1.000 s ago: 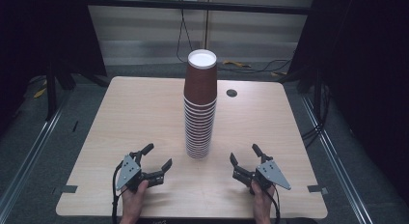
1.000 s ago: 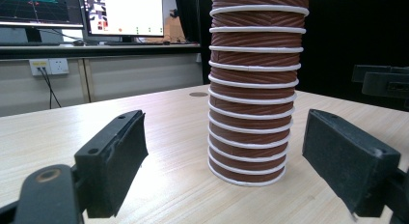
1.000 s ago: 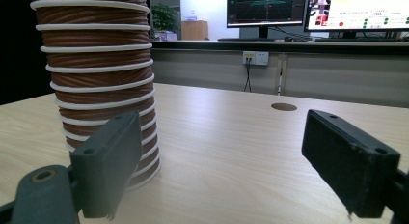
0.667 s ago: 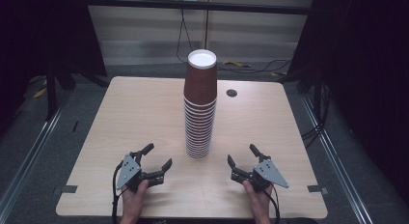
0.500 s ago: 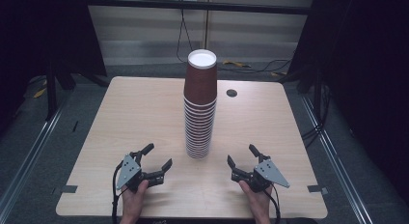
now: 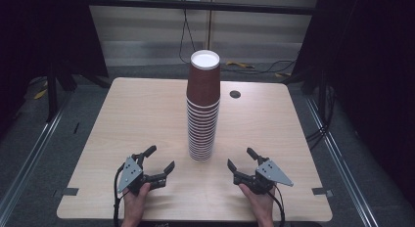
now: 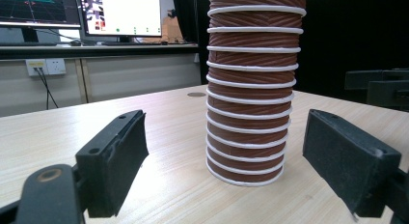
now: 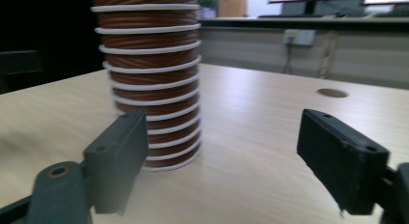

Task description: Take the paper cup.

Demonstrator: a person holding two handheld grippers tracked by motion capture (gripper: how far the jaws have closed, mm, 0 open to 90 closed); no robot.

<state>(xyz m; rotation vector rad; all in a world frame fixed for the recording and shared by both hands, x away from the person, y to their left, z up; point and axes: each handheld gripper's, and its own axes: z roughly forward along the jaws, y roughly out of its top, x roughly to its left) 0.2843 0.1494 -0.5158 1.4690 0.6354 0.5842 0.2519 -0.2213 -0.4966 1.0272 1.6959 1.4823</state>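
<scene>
A tall stack of brown ribbed paper cups (image 6: 202, 114) with white rims stands upright at the middle of the wooden table (image 6: 137, 119). My left gripper (image 6: 161, 157) rests near the front edge, left of the stack, jaws spread wide and holding nothing. My right gripper (image 6: 240, 157) mirrors it on the right, also open with nothing held. In the left gripper view the stack (image 7: 251, 89) stands a short way beyond my open left gripper (image 7: 226, 137). In the right gripper view the stack (image 8: 147, 79) sits ahead toward the left jaw of my right gripper (image 8: 222, 132). Neither gripper touches the cups.
A round cable hole (image 6: 235, 94) lies in the tabletop behind and right of the stack. Dark curtains flank the table, and cables run on the floor behind it. Monitors (image 7: 120, 14) stand on a desk in the background.
</scene>
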